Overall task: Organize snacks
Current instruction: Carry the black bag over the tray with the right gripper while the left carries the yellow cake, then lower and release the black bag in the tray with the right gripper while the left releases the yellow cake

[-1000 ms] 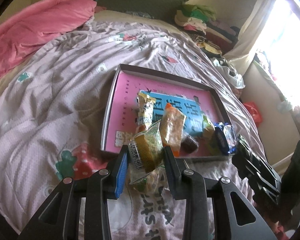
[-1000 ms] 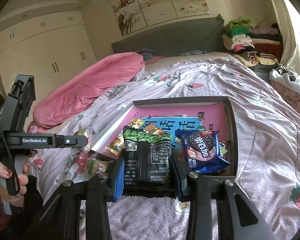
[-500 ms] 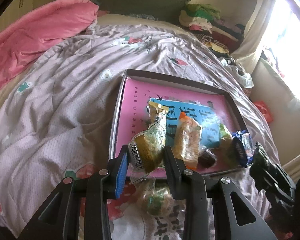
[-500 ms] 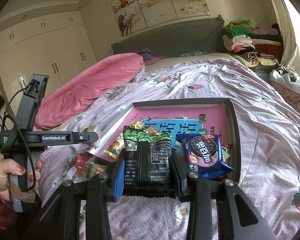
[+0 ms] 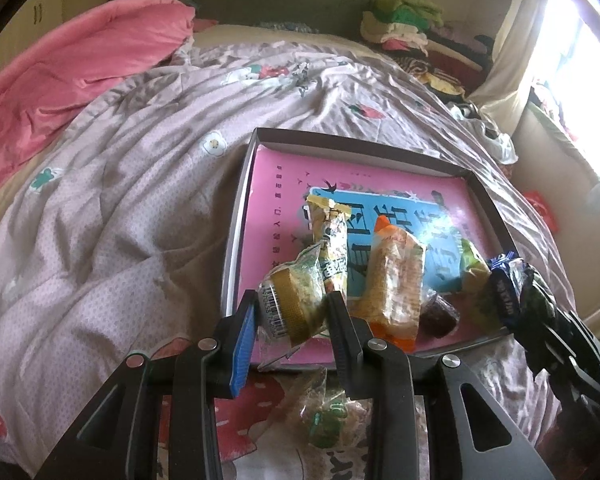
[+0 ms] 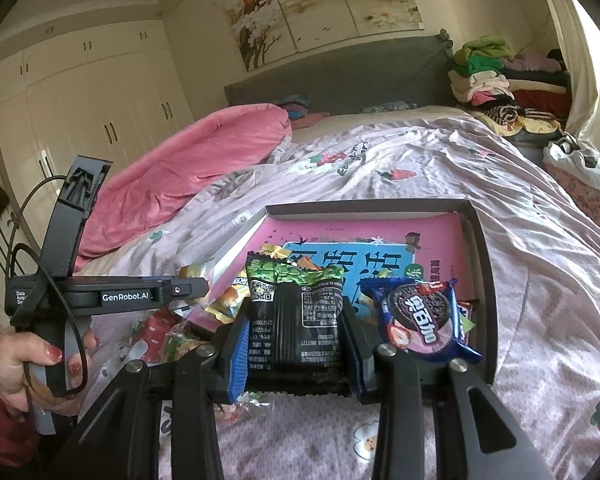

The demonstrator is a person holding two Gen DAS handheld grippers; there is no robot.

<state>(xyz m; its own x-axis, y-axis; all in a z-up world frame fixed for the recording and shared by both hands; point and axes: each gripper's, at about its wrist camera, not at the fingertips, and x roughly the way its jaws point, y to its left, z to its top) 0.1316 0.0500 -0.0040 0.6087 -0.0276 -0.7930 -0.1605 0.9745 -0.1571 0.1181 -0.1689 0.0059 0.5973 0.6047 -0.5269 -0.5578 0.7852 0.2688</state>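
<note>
A shallow dark box [image 5: 236, 216] with a pink and blue printed floor lies on the bed; it also shows in the right wrist view [image 6: 480, 264]. My left gripper [image 5: 292, 316] is shut on a clear-wrapped yellow-green snack [image 5: 296, 300] held over the box's near left corner. In the box lie an orange pack [image 5: 396, 284], a tall yellow pack [image 5: 332, 240] and a dark sweet [image 5: 440, 316]. My right gripper [image 6: 296, 344] is shut on a black and green packet [image 6: 296, 320] at the box's near edge, beside a blue Oreo pack [image 6: 420, 320].
Another wrapped snack [image 5: 328, 412] lies on the lilac quilt [image 5: 120, 208] below the left gripper. A pink duvet [image 6: 188, 168] is heaped at the left. Folded clothes [image 6: 500, 80] are stacked at the bed's far right. A white bag [image 6: 580, 164] sits at the right edge.
My left gripper has lifted its snack and moved forward over the box's near corner. The right gripper has held still with its packet.
</note>
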